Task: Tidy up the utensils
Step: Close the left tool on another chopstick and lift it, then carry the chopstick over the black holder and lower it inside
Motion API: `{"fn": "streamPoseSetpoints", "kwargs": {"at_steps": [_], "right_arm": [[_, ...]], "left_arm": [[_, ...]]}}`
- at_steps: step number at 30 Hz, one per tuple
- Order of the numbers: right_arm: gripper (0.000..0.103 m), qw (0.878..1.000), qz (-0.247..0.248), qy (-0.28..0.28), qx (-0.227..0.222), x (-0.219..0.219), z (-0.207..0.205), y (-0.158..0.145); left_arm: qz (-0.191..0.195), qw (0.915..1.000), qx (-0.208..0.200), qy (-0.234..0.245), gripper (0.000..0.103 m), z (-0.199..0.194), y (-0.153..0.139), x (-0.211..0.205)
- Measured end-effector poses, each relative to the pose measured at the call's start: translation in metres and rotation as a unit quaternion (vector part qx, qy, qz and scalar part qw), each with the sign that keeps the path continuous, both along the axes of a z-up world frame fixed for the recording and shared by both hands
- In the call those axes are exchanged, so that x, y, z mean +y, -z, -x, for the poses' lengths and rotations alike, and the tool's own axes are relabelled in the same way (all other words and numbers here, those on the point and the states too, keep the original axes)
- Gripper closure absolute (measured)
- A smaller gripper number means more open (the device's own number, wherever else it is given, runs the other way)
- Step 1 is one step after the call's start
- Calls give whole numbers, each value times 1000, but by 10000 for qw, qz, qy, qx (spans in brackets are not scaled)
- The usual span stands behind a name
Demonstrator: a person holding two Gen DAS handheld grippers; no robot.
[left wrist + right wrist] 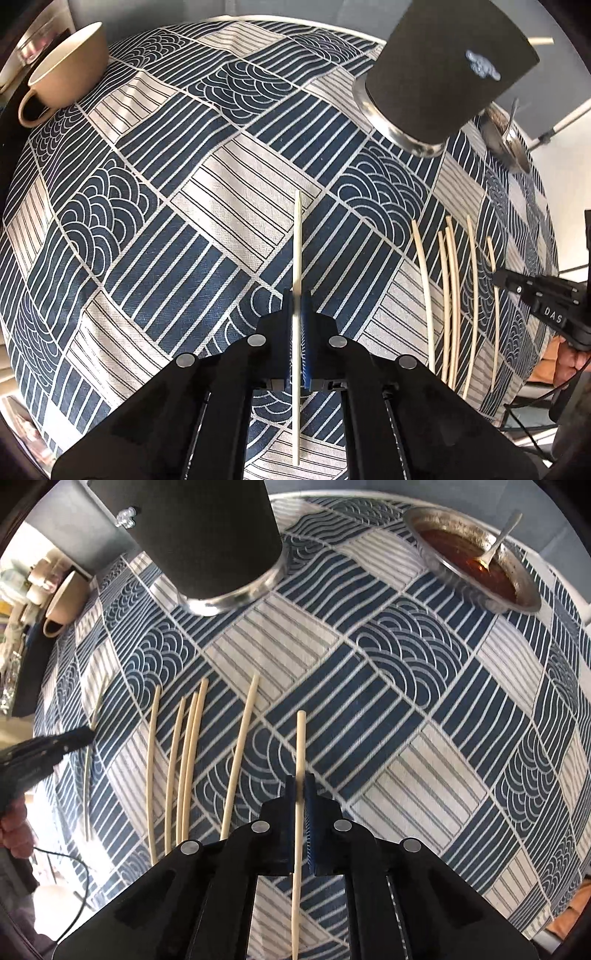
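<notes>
My left gripper (pixel 297 295) is shut on a pale chopstick (pixel 297 240) that runs forward between the jaws, above the patterned cloth. My right gripper (pixel 300 781) is shut on another pale chopstick (pixel 300 738), held the same way. Several more chopsticks (pixel 192 760) lie side by side on the cloth left of the right gripper; they also show in the left wrist view (pixel 452 295), right of the left gripper. A tall dark holder with a metal base (pixel 207 535) stands at the far side, also in the left wrist view (pixel 443 70).
A blue and white patterned tablecloth (pixel 166 221) covers the round table. A beige cup (pixel 62 70) sits at the far left edge. A metal bowl of red sauce with a spoon (pixel 472 557) sits far right. The other gripper shows at each view's side (pixel 539 295).
</notes>
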State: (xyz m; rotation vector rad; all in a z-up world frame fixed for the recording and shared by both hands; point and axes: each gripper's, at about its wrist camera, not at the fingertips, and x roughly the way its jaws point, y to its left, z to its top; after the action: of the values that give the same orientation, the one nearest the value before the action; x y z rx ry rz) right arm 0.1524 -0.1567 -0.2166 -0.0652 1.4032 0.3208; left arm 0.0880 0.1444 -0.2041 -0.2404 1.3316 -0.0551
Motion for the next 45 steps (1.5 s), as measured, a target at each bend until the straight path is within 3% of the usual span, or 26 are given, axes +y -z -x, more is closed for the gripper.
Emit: {"fn": "streamPoseSetpoints", "kwargs": {"at_steps": [8, 12, 17, 33, 45], "right_arm": [[98, 9993, -301, -133, -163, -12, 8, -30], [98, 9983, -447, -41, -382, -23, 5, -51], [98, 9968, -464, 45, -642, -19, -5, -71], [99, 9812, -760, -336, -1744, -4, -20, -157], [95, 9846, -782, -278, -1540, -7, -28, -136]], "left_arm": [[60, 9999, -156, 14, 99, 3, -31, 5], [-276, 9993, -173, 160, 98, 1, -47, -12], [-409, 9988, -179, 186, 98, -15, -57, -39], [-863, 9914, -878, 437, 98, -38, -138, -62], [-993, 9856, -1289, 449, 98, -47, -180, -66]]}}
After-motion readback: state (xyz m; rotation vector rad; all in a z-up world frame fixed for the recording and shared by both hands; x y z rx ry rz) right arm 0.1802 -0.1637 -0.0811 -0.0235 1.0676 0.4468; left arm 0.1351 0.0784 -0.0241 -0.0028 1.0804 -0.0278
